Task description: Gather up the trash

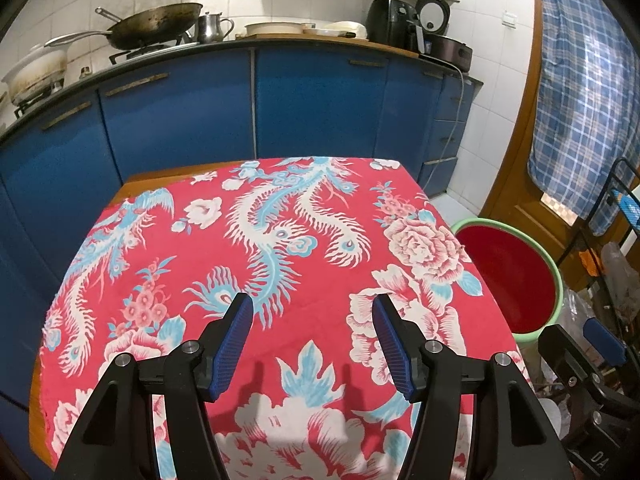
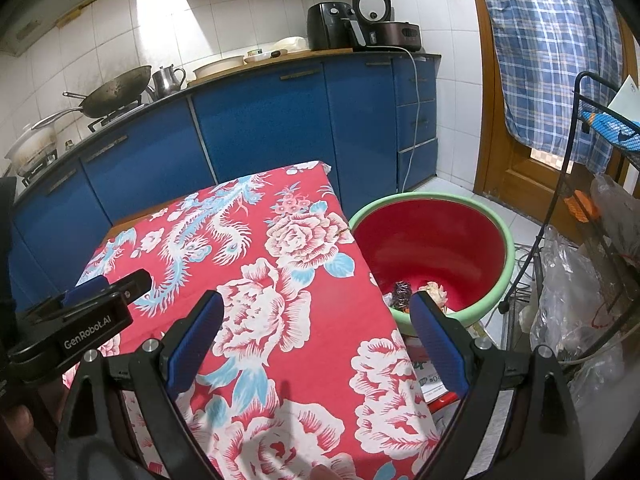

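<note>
Flanking table edge (image 2: 360, 276): trash basin (image 2: 496, 240).

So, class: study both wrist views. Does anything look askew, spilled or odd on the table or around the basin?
Nothing looks spilled. The floral tablecloth sits slightly off-square, leaving bare wood at the table's far-left corner. The trash pieces lie inside the red basin, not on the floor.

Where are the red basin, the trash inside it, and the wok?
red basin (image 2: 460, 236), right wrist view, on its bare red inner wall.
trash (image 2: 402, 294), right wrist view, on the dark crumpled piece at the bottom.
wok (image 1: 154, 24), left wrist view, on its dark outer side.
</note>
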